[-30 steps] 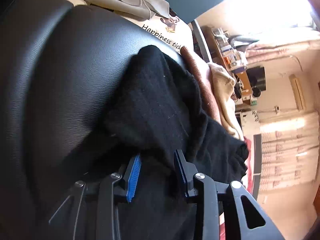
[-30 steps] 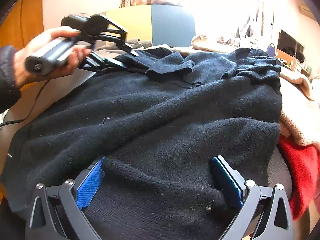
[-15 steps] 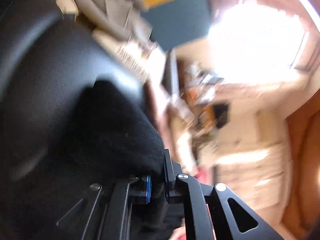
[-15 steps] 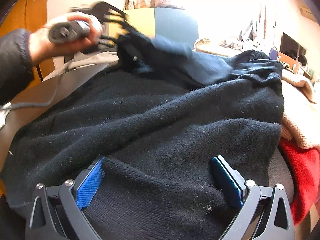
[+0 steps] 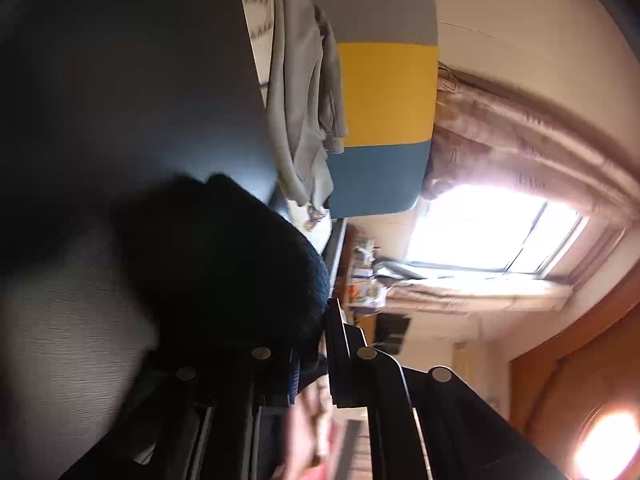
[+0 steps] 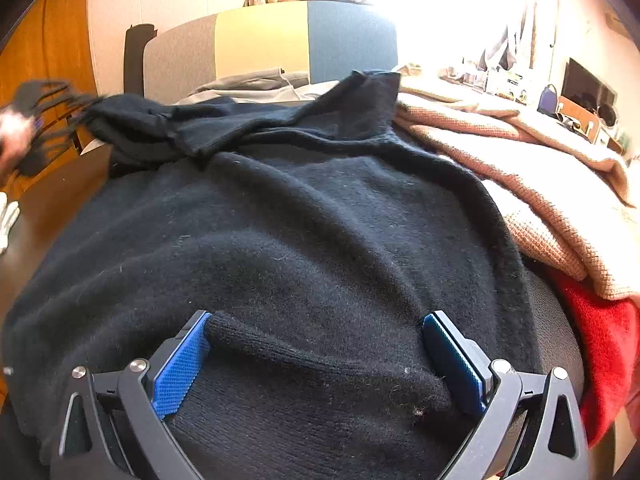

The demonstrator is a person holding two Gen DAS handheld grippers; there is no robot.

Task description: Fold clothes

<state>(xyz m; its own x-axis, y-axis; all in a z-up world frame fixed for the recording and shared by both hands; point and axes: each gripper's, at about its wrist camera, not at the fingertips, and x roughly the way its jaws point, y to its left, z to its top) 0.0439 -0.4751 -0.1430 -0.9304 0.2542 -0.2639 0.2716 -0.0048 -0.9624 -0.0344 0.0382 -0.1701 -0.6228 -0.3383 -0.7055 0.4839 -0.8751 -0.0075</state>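
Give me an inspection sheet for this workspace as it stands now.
Surface: black leather seat, mostly covered.
Job's things: black sweater spread flat, one sleeve pulled out leftward.
Clutter: pink knit, red garment, grey garment alongside.
Grippers: left hand-held gripper shut on the sleeve; right hand-held gripper open, astride the hem.
Cables: nothing seen.
Surroundings: tricolour chair back, bright window, cluttered shelves.

Your left tongs (image 5: 312, 364) are rolled sideways, blue pads nearly together and pinching black knit. In the right wrist view your left hand (image 6: 10, 138) is a blur at the far left. Your right tongs (image 6: 316, 354) are spread wide, level, pads apart.
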